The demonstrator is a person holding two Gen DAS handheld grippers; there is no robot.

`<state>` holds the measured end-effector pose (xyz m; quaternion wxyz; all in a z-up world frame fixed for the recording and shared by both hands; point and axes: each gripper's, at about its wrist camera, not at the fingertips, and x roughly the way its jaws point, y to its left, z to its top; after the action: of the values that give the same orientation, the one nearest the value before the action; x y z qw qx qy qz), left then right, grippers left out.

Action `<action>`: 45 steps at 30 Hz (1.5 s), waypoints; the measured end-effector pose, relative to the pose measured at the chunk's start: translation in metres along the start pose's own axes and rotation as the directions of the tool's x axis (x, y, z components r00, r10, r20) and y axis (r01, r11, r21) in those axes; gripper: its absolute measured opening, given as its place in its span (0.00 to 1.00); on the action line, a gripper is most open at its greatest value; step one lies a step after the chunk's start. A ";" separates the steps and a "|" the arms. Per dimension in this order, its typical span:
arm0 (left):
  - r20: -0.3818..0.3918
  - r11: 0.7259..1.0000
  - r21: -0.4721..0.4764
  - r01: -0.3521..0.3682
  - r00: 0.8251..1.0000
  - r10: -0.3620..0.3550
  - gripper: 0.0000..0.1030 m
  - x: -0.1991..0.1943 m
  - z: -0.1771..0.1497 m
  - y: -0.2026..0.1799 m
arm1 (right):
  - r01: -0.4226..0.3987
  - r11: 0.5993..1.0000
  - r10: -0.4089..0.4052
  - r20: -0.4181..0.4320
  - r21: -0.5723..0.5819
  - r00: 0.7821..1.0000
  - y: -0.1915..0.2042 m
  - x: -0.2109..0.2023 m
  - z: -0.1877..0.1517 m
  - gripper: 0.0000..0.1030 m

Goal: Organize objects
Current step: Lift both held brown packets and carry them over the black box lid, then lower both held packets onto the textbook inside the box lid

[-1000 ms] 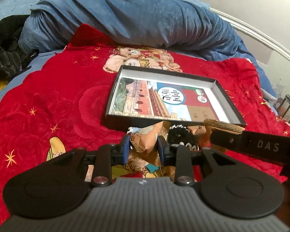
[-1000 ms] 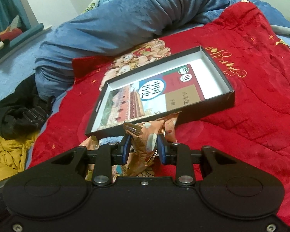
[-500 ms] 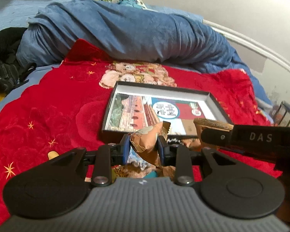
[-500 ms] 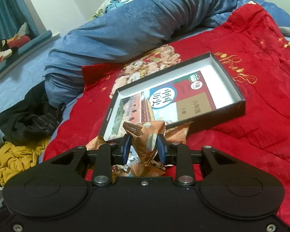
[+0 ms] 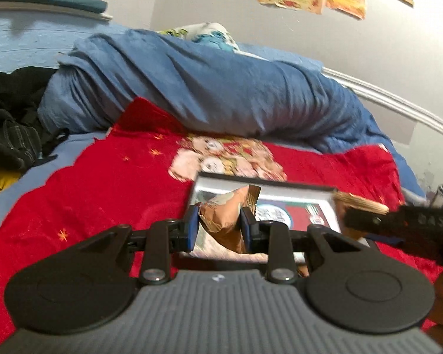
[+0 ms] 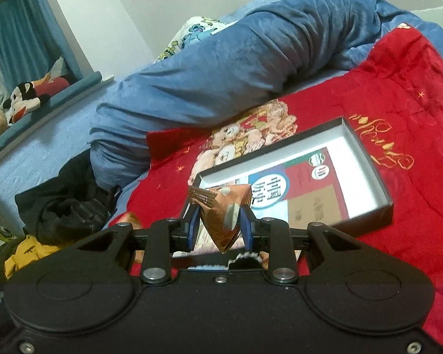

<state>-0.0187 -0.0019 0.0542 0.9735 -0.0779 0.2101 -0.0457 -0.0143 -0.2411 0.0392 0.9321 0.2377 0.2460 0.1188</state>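
Left wrist view: the left gripper (image 5: 218, 224) pinches a brown snack packet (image 5: 226, 221) between its blue pads; the packet's lower end is hidden behind the gripper body. The whole view is motion-blurred. Past the packet, at 12 o'clock, lies the shallow black box (image 5: 268, 190) with a printed book (image 5: 283, 215) inside, partly covered by the packet. At 3 o'clock the right gripper's finger (image 5: 398, 221) crosses in, hiding the box's right end. A blue duvet (image 5: 206, 88) is piled at 12 on the red blanket (image 5: 103, 183).

Right wrist view: the right gripper (image 6: 218, 222) clamps a second brown packet (image 6: 221, 215), lifted above the box's (image 6: 366, 221) near-left corner. The book (image 6: 304, 188) fills the box floor toward 1 o'clock. Black clothes (image 6: 65, 206) lie at 9 o'clock.
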 end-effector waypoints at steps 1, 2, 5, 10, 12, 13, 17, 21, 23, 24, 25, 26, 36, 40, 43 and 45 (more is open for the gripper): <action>0.002 1.000 -0.012 -0.004 1.000 0.004 0.33 0.002 0.004 0.005 | -0.007 1.000 0.007 0.000 -0.003 1.000 -0.001 0.002 0.003 0.27; 0.005 1.000 -0.022 -0.007 1.000 0.007 0.33 0.004 0.008 0.009 | -0.013 1.000 0.013 0.001 -0.013 1.000 -0.001 0.003 0.005 0.27; 0.002 0.999 -0.026 -0.023 1.000 0.023 0.33 0.014 0.016 0.019 | -0.032 0.999 0.033 0.009 -0.035 0.999 -0.001 0.007 0.011 0.27; -0.033 1.000 -0.016 -0.006 0.999 0.005 0.33 0.031 0.026 0.019 | -0.042 0.999 0.041 -0.030 -0.031 0.999 0.002 0.026 0.010 0.27; -0.039 1.000 0.002 0.016 0.999 -0.016 0.33 0.038 0.030 0.015 | -0.045 0.999 0.043 -0.050 -0.028 0.998 0.003 0.035 0.011 0.27; -0.050 1.000 0.011 0.026 0.998 -0.026 0.33 0.044 0.033 0.013 | -0.043 0.999 0.041 -0.060 -0.021 0.997 0.002 0.040 0.012 0.27; -0.091 0.997 0.004 0.077 0.993 -0.077 0.33 0.068 0.040 0.013 | -0.022 0.999 0.019 -0.096 -0.028 0.995 -0.001 0.063 0.018 0.27; -0.128 0.997 -0.043 0.070 0.989 -0.075 0.33 0.087 0.036 0.021 | -0.020 1.000 0.018 -0.127 -0.019 0.992 -0.008 0.092 0.019 0.27; -0.142 0.997 -0.046 0.067 0.987 -0.073 0.33 0.094 0.030 0.023 | -0.015 1.000 0.014 -0.130 -0.006 0.991 -0.013 0.106 0.020 0.27; -0.152 0.998 -0.025 0.057 0.987 -0.060 0.33 0.097 0.027 0.021 | -0.011 1.000 0.013 -0.129 0.012 0.992 -0.016 0.112 0.019 0.27; -0.161 0.999 -0.005 0.049 0.986 -0.049 0.33 0.100 0.025 0.019 | -0.011 0.999 0.015 -0.128 0.032 0.992 -0.020 0.116 0.018 0.27; -0.172 0.999 0.008 0.045 0.984 -0.043 0.33 0.104 0.021 0.017 | -0.010 0.999 0.017 -0.134 0.052 0.991 -0.024 0.120 0.017 0.27; -0.258 0.991 0.129 -0.027 0.964 0.060 0.34 0.120 -0.011 -0.005 | 0.063 0.998 -0.066 -0.251 -0.019 0.966 -0.016 0.139 -0.007 0.28; -0.288 0.993 0.112 -0.046 0.955 0.077 0.34 0.119 -0.016 0.001 | 0.098 0.992 -0.115 -0.251 -0.079 0.961 -0.007 0.137 -0.013 0.28; -0.304 0.994 0.101 -0.049 0.950 0.078 0.34 0.118 -0.016 0.001 | 0.112 0.990 -0.131 -0.249 -0.090 0.960 -0.005 0.133 -0.014 0.28; -0.310 0.993 0.108 -0.054 0.947 0.086 0.34 0.118 -0.016 0.000 | 0.115 0.990 -0.132 -0.248 -0.083 0.960 -0.006 0.132 -0.015 0.28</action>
<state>0.0818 -0.0188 -0.0075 0.9314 -0.0143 0.3623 -0.0331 0.0909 -0.1957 -0.0278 0.9062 0.1731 0.3731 0.0979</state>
